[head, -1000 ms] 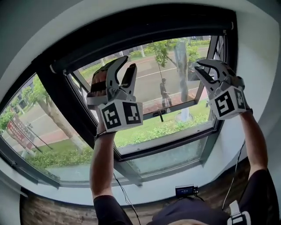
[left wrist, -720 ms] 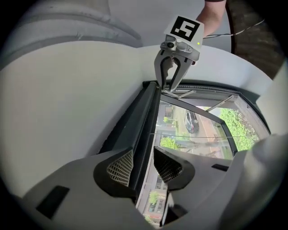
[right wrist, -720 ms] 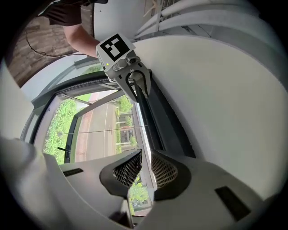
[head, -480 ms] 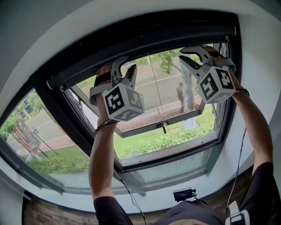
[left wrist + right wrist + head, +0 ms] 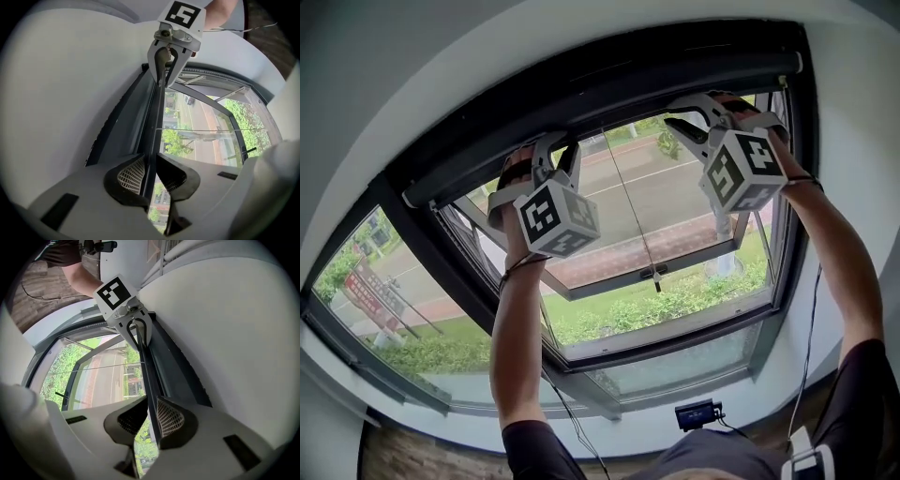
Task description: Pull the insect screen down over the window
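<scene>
Near to far, head view. Left gripper (image 5: 559,148), centre-left: jaws closing w/ the insect screen's pull bar (image 5: 619,108) between them, slim gap at one pad. Right gripper (image 5: 679,116), upper right: jaws part-open, clamped on same bar. Bar spans top of frame, just below dark roller housing (image 5: 609,66). Open window sash (image 5: 609,285) beyond.

one insect screen bar (image 5: 623,98). two grippers: the left hand-held gripper (image 5: 553,148), its jaws closing with that bar between them, and the right hand-held gripper (image 5: 682,127). two marker cubes (image 5: 555,217), one on each. one window (image 5: 675,330). one pull cord (image 5: 633,216). one small device (image 5: 696,412). two forearms (image 5: 517,337).
</scene>
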The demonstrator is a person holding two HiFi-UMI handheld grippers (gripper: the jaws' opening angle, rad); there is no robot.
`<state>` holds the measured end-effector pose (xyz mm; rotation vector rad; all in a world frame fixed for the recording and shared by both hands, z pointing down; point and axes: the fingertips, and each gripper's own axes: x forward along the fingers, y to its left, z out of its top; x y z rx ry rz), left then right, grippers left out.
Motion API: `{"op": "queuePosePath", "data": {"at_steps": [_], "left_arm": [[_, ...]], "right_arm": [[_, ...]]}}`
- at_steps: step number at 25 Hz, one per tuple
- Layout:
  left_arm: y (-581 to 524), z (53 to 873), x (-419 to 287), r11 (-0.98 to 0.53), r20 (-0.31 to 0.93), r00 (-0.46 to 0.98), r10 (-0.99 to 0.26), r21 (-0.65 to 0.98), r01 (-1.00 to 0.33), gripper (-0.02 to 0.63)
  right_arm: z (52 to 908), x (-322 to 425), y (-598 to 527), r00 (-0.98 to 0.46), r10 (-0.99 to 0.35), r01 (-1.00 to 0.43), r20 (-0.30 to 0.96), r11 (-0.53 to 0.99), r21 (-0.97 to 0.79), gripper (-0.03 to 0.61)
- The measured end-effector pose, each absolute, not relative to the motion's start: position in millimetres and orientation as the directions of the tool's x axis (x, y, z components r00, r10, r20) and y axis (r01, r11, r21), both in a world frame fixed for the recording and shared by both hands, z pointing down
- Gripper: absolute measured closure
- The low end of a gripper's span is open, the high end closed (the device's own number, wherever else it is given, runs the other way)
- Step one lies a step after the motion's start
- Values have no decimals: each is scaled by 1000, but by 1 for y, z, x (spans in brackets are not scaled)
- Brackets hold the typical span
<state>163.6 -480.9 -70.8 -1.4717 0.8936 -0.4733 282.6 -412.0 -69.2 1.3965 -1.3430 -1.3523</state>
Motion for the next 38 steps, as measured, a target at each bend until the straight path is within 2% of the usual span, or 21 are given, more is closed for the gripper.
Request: {"op": "queuePosePath", "data": {"at_steps": [3, 14, 19, 21, 23, 32, 38], "left_arm": [[-484, -72, 166, 64, -207, 617, -760, -967, -246, 567], [-484, -70, 164, 84, -176, 609, -773, -981, -177, 578], [-485, -70, 164, 98, -174, 608, -775, -983, -157, 583], [-485, -70, 165, 101, -177, 611, -772, -982, -157, 583], [-484, -68, 165, 96, -174, 612, -771, -983, -159, 583], [-467, -29, 153, 2, -58, 609, -791, -996, -91, 589], [-460, 43, 155, -139, 79, 624, -778, -989, -48, 589]], "right_arm": [[-73, 281, -417, -116, -978, -171, -171, -150, 974, 518], [-76, 290, -443, -39, -990, -155, -134, -127, 980, 518], [-72, 285, -448, 0, -995, -41, -100, -100, 994, 521], [-75, 285, -447, 9, -995, -25, -97, -97, 995, 552], [-71, 288, -446, 30, -996, -8, -78, -79, 997, 555], [-30, 276, -433, 59, -997, 34, 57, 59, 998, 558], [40, 279, -428, 61, -978, 28, 199, 201, 979, 558]]}}
